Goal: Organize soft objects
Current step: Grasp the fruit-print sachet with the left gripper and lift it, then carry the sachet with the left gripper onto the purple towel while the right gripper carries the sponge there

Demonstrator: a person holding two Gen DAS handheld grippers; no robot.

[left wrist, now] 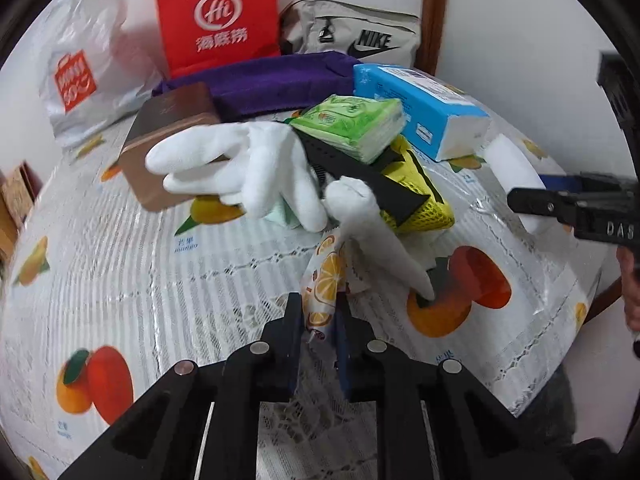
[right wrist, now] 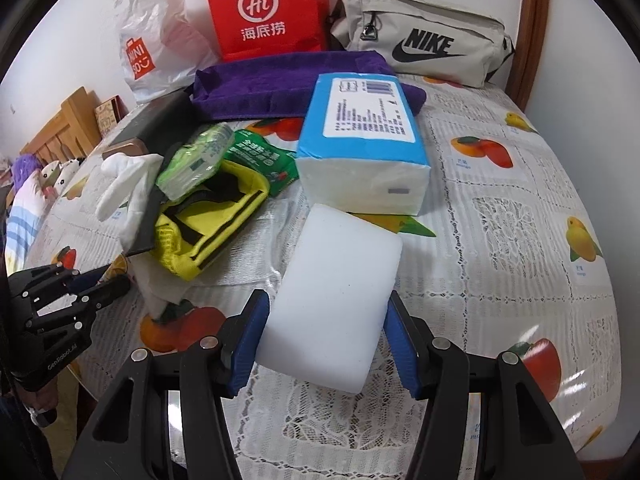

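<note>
Left claw [left wrist: 318, 322] is nearly shut, its jaws pinching the tail of an orange-print packet [left wrist: 325, 280]; right claw [right wrist: 326, 340] stands about half open with its blue pads pressed on both sides of a white sponge [right wrist: 336, 280]. Just ahead of the left claw a white glove [left wrist: 256, 168] droops over the packet, one finger reaching the tablecloth [left wrist: 120, 280]. Beyond it lie green wipes [left wrist: 352, 124], a black strap [left wrist: 360, 172] and a yellow mesh bag [left wrist: 424, 204] in a loose heap, with a brown box [left wrist: 172, 144] to the left. Ahead of the right claw sits a blue tissue pack [right wrist: 364, 136]; further off, a purple towel [right wrist: 280, 80]. Sorting looks barely begun: the pile is still tangled, only two items are in hand. Both claws point steeply down at the table, side by side, left one low
</note>
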